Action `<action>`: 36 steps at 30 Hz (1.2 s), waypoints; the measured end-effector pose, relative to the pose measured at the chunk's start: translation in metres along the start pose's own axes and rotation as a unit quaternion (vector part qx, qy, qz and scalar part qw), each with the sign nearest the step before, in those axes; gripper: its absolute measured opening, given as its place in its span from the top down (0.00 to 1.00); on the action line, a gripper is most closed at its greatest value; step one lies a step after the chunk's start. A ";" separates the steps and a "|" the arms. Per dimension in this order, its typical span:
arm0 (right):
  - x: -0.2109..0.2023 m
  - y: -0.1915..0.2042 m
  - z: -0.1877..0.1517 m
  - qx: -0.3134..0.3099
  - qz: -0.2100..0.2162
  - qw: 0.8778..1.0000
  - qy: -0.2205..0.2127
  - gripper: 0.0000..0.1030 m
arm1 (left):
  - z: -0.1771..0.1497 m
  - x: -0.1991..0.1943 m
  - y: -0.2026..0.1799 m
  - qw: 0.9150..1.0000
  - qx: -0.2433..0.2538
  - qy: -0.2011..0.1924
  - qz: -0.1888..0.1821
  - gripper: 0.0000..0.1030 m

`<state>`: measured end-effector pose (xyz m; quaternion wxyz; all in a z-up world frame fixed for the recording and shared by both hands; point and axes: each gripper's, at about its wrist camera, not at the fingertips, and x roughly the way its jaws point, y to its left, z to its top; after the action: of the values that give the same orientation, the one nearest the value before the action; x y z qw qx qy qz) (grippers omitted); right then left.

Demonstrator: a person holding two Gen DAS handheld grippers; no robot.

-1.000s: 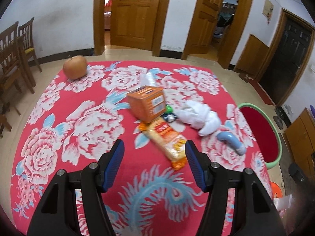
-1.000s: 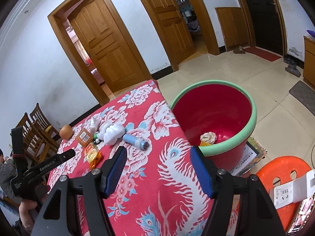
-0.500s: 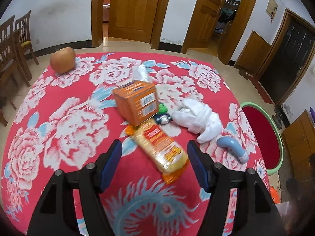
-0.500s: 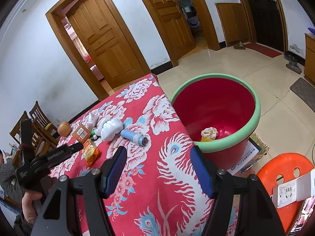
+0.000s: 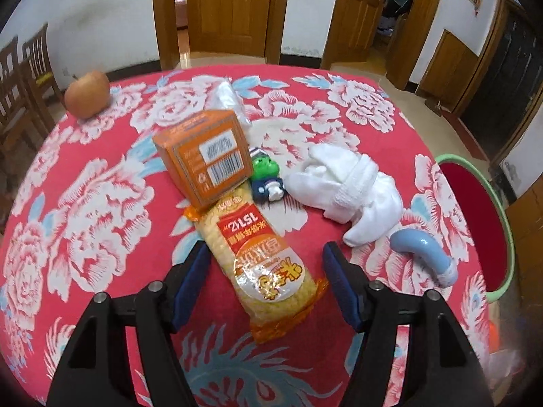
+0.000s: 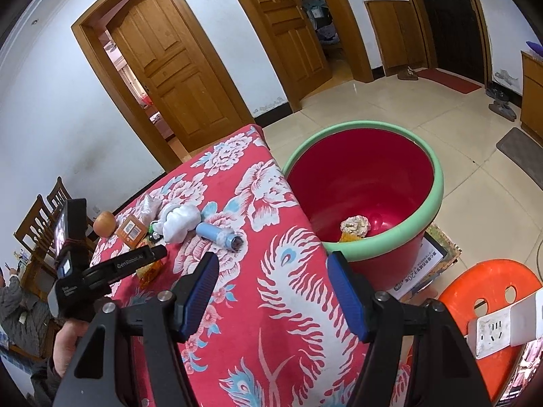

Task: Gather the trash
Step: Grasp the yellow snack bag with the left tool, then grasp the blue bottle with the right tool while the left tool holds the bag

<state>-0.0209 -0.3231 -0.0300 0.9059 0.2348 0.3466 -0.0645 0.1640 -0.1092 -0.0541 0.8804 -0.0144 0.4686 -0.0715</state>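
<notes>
Across the red flowered tablecloth [image 5: 101,203] I hold my left gripper [image 5: 264,264] wide open astride the unheld yellow snack packet [image 5: 261,264], which could slip or drag the orange box [image 5: 203,159]; my right gripper [image 6: 271,278] hangs open, empty.

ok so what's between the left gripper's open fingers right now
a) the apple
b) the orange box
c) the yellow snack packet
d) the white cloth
c: the yellow snack packet lies on the table between the fingers of the open left gripper, and neither pad presses on it.
</notes>
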 end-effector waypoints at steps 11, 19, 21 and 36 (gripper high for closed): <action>0.005 0.003 0.000 -0.007 -0.001 1.000 0.007 0.33 | -0.010 -0.011 0.012 1.000 0.000 -0.005 -0.015 0.50; 0.014 0.017 0.003 -0.029 0.006 0.999 0.017 0.33 | -0.016 -0.046 0.025 0.999 0.008 -0.041 -0.025 0.50; 0.018 0.022 0.005 -0.037 0.008 0.999 0.020 0.33 | -0.015 -0.054 0.027 0.998 0.010 -0.052 -0.024 0.50; 0.070 0.053 0.012 -0.097 0.017 0.993 0.071 0.33 | -0.009 -0.057 0.049 0.997 -0.006 -0.069 -0.012 0.50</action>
<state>0.0535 -0.2784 -0.0482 0.8986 0.1554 0.4103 0.0018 0.1304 -0.0525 -0.0164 0.9098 -0.0303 0.4065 -0.0785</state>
